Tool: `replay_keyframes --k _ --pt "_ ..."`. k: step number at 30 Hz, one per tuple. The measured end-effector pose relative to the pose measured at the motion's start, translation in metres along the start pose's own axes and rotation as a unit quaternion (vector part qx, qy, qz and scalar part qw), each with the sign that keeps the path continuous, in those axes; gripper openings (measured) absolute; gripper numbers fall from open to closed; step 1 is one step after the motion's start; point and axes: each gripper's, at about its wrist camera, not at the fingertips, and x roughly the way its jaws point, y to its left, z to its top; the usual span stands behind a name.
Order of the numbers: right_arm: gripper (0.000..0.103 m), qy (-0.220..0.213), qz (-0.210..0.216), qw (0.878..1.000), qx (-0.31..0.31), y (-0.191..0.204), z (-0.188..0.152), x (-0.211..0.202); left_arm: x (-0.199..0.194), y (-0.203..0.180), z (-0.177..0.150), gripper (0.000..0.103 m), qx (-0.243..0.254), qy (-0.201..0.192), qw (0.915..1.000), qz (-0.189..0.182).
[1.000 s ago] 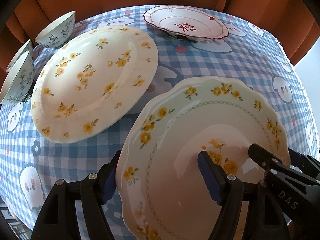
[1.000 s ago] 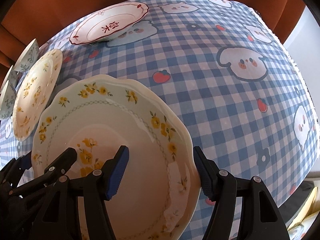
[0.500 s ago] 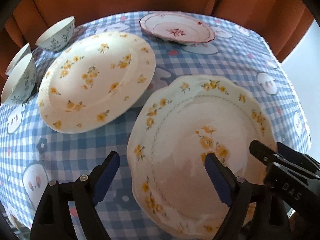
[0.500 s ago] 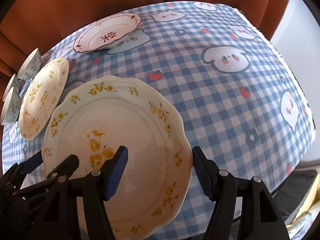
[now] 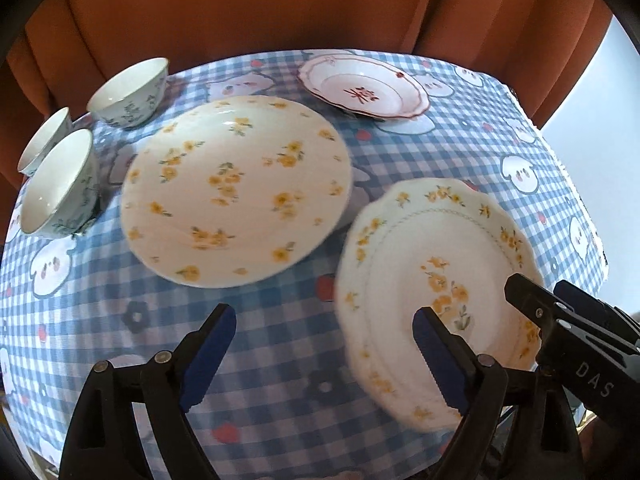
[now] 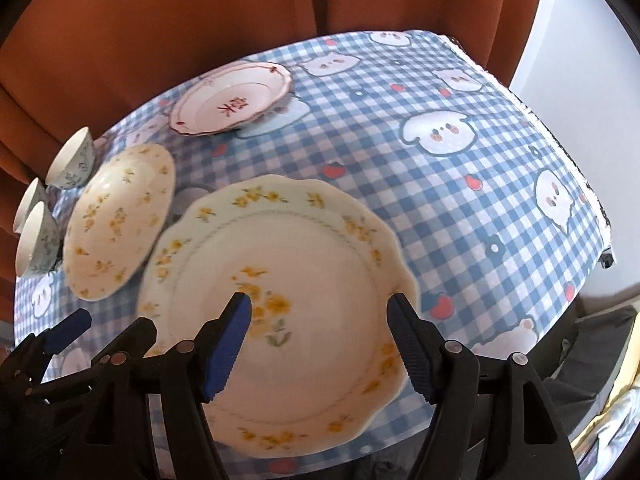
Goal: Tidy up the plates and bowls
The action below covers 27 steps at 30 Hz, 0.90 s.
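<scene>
A scalloped plate with yellow flowers [image 6: 304,280] lies at the table's near edge; it also shows in the left wrist view [image 5: 436,276]. My right gripper [image 6: 320,344] is open above it, fingers apart over its near rim. My left gripper [image 5: 324,356] is open and empty, above the cloth to the plate's left; its right finger overlaps the plate in view. A round yellow-flowered plate [image 5: 236,188] lies further left. A red-trimmed plate [image 5: 364,88] sits at the back. Three small floral bowls [image 5: 60,184] stand at the far left.
The round table has a blue checked cloth [image 6: 460,208] with cartoon patches. An orange curtain [image 6: 200,20] hangs behind it. The table's right edge [image 6: 592,208] drops off to a pale floor and dark items below.
Both grippers have pulled back and up from the scalloped plate. The left gripper has shifted left, so the plate is no longer between its fingers. The plate stays on the table.
</scene>
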Motion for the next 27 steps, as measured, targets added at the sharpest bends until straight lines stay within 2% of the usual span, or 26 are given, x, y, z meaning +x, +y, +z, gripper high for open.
replay_keyframes --k 16,24,27 --pt "0.074 -0.019 0.019 0.999 -0.046 0.089 0.001 -0.007 -0.021 0.078 0.006 0.091 -0.03 -0.019 0.9985 0.041" --pt "0.074 -0.027 0.02 0.998 -0.058 0.113 0.019 0.003 -0.014 0.101 0.03 0.091 -0.051 -0.028 0.9973 0.044" --pt "0.074 -0.033 0.027 0.997 -0.066 0.121 0.031 0.009 -0.009 0.107 0.043 0.091 -0.053 -0.039 0.9959 0.063"
